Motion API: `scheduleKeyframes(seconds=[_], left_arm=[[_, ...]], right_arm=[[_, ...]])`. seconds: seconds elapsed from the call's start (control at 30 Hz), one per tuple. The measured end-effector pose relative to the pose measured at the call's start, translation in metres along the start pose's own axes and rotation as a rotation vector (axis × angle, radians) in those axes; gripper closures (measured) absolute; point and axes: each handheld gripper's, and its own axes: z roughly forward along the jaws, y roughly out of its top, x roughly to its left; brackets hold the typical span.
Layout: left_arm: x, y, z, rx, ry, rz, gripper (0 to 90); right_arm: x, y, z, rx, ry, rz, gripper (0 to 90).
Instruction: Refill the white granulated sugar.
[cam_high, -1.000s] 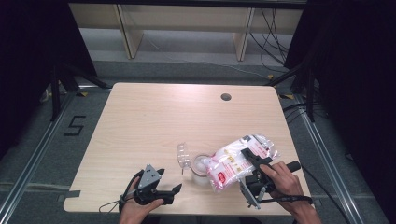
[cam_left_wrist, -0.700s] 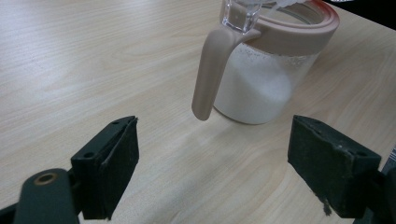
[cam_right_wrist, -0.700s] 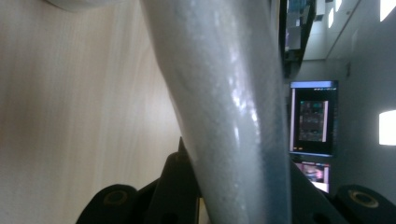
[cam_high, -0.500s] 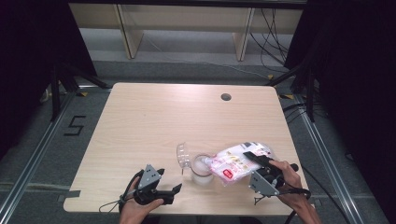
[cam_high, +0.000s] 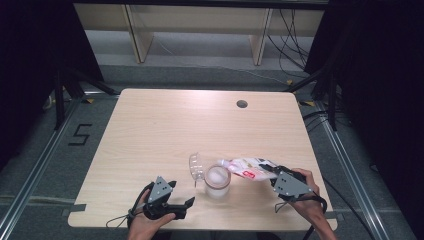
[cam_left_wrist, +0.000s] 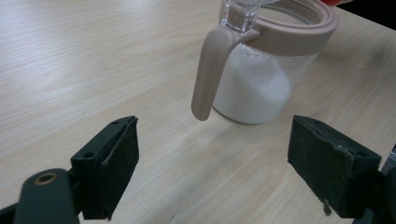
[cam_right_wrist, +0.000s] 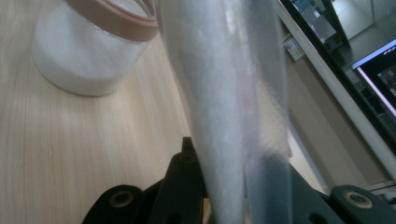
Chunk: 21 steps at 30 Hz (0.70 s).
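Clamping the plastic bag (cam_right_wrist: 233, 107) between pressed-together jaws, the right gripper (cam_high: 282, 176) holds the bag's near end; the right gripper view shows the translucent film rising from between the jaws toward the jar (cam_right_wrist: 88, 51). In the high view the bag (cam_high: 247, 167) stretches from the gripper toward 9 o'clock, and its far end lies at the jar's rim. The right hand (cam_high: 306, 192) comes in from the bottom edge of the high view, at 5 o'clock from the jar, with the forearm angled toward the jar.

The left gripper (cam_high: 187, 202) has its jaws spread wide, with nothing between them. In the left gripper view both black jaws stand apart over bare counter (cam_left_wrist: 70, 56), and the jar (cam_left_wrist: 261, 74) with its beige handle sits beyond them, near but untouched. The left hand (cam_high: 150, 220) rests low at the near edge of the counter (cam_high: 165, 125), at 8 o'clock from the jar.

The jar (cam_high: 217, 181) stands upright on the counter, part filled with white powder. A clear lid (cam_high: 196, 167) lies just beside the jar at 10 o'clock.
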Motion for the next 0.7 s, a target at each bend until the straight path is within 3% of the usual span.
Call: scheduleKeyframes(seconds=[0.07, 0.33, 0.63, 0.67, 0.7], left_arm=[[0.0, 0.0, 0.0, 0.002, 0.0, 0.004, 16.2], [0.0, 0.0, 0.0, 0.01, 0.009, 0.007, 16.2], [0.0, 0.0, 0.001, 0.005, 0.005, 0.001, 16.2], [0.0, 0.0, 0.001, 0.004, 0.001, 0.0, 16.2], [0.0, 0.0, 0.001, 0.005, 0.008, 0.0, 16.2]], right_arm=[[-0.001, -0.002, 0.003, -0.012, 0.022, 0.068, 85.9], [-0.01, -0.008, 0.01, -0.066, 0.018, 0.217, 86.1], [-0.02, -0.019, 0.014, -0.088, 0.008, 0.328, 86.2], [-0.021, -0.021, 0.015, -0.104, -0.005, 0.322, 86.3], [-0.022, -0.022, 0.015, -0.1, -0.001, 0.349, 86.3]])
